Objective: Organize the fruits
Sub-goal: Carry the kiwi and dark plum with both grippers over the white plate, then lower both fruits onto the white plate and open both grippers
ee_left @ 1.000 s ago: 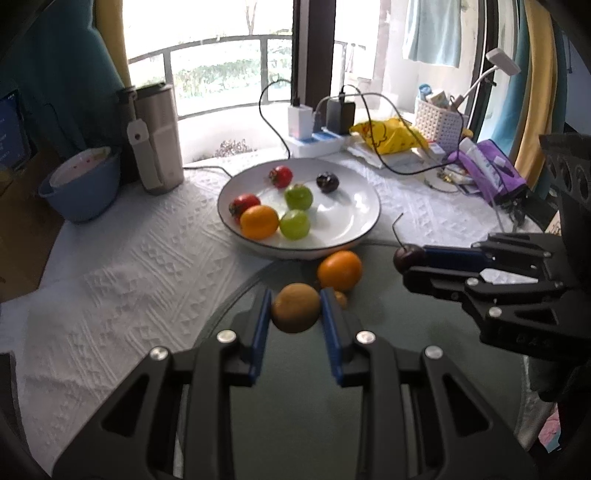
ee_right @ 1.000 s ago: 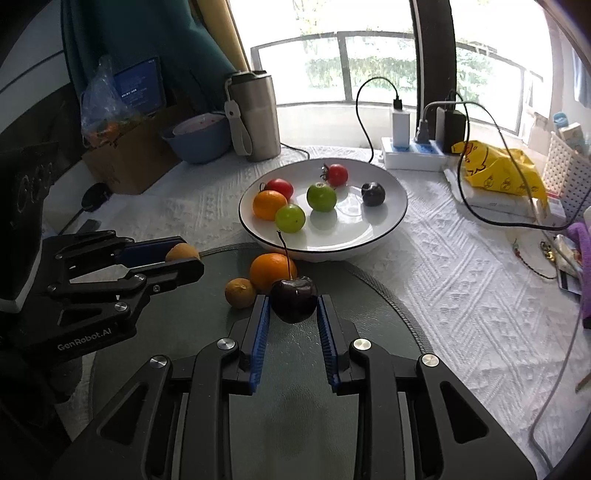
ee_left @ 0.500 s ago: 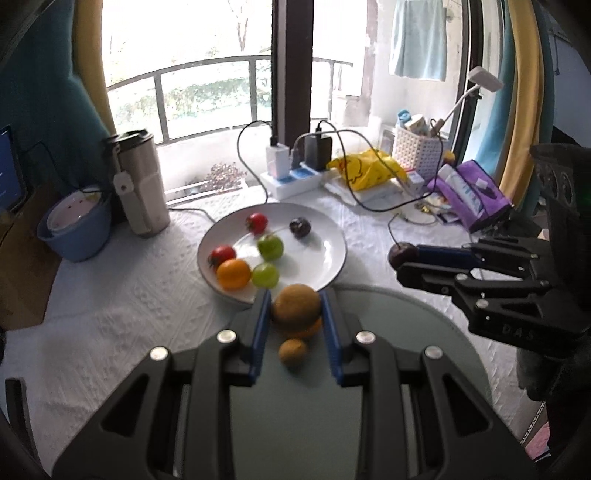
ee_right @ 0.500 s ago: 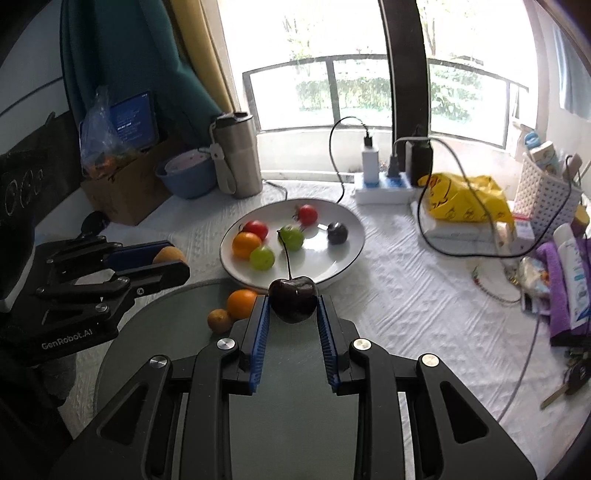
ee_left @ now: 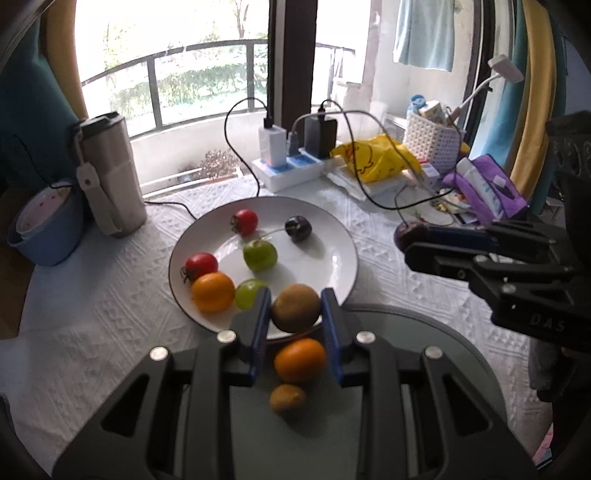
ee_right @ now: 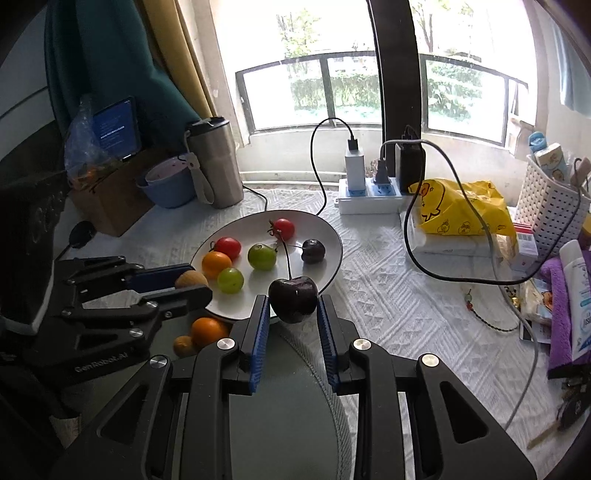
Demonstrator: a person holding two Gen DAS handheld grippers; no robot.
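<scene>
Left gripper (ee_left: 295,310): clenched on brown fruit (ee_left: 295,307), above plate (ee_left: 336,236) rim.
Right gripper (ee_right: 292,308): grasping dark cherry (ee_right: 293,298).

You are working in lived-in home, at table beside balcony window. White embossed tablecloth (ee_right: 406,306) covering table; white power strip with chargers (ee_right: 369,192) sitting near window; white perforated plastic basket of toiletries (ee_right: 550,214) standing at right edge; steel travel tumbler (ee_right: 216,162) standing at left; light-blue towel (ee_left: 424,33) hanging outside; yellow and teal curtains (ee_right: 110,62) framing view.
</scene>
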